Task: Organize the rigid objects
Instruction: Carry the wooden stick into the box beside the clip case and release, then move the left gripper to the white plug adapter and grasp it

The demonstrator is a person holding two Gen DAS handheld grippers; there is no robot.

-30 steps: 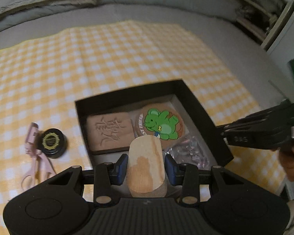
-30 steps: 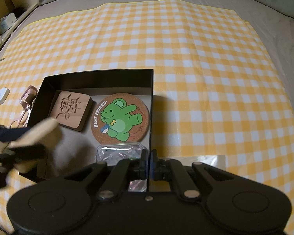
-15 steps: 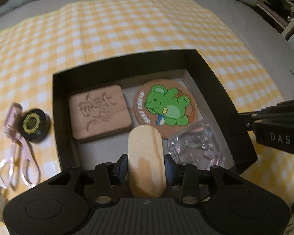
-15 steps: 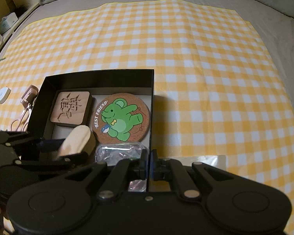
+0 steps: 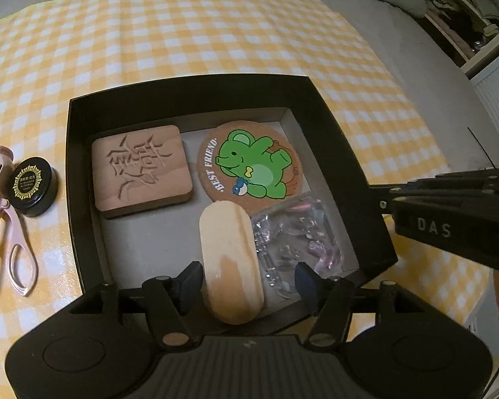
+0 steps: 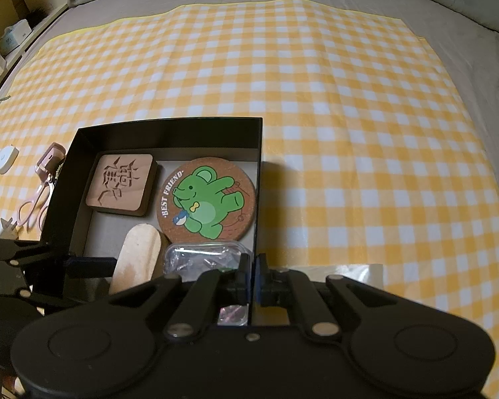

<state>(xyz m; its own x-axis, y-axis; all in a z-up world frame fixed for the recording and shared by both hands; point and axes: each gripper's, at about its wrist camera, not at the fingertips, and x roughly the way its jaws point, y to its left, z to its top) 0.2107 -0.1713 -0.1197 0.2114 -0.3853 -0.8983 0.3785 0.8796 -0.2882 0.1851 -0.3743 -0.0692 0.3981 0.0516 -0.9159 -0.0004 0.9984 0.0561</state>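
Note:
A black box [image 5: 332, 126] lies on the yellow checked cloth. Inside it are a carved wooden square [image 5: 141, 169], a round cork coaster with a green bear [image 5: 248, 166], a clear plastic piece [image 5: 296, 232] and a pale oval wooden block [image 5: 229, 256]. My left gripper [image 5: 248, 279] hangs over the box's near side; its jaws are opening, and the block rests on the box floor between them with the pads off it. My right gripper [image 6: 252, 266] is shut on the box's right wall [image 6: 258, 166] near the front corner.
Left of the box on the cloth lie a small black round tin [image 5: 31, 186] and a pink eyelash curler [image 5: 3, 232]. A white puck [image 6: 6, 159] sits further left. Grey bedding surrounds the cloth, and shelves stand at the far edges.
My left gripper came down into the box with the wooden block, then its jaws spread and let the block go. The right gripper stayed put.

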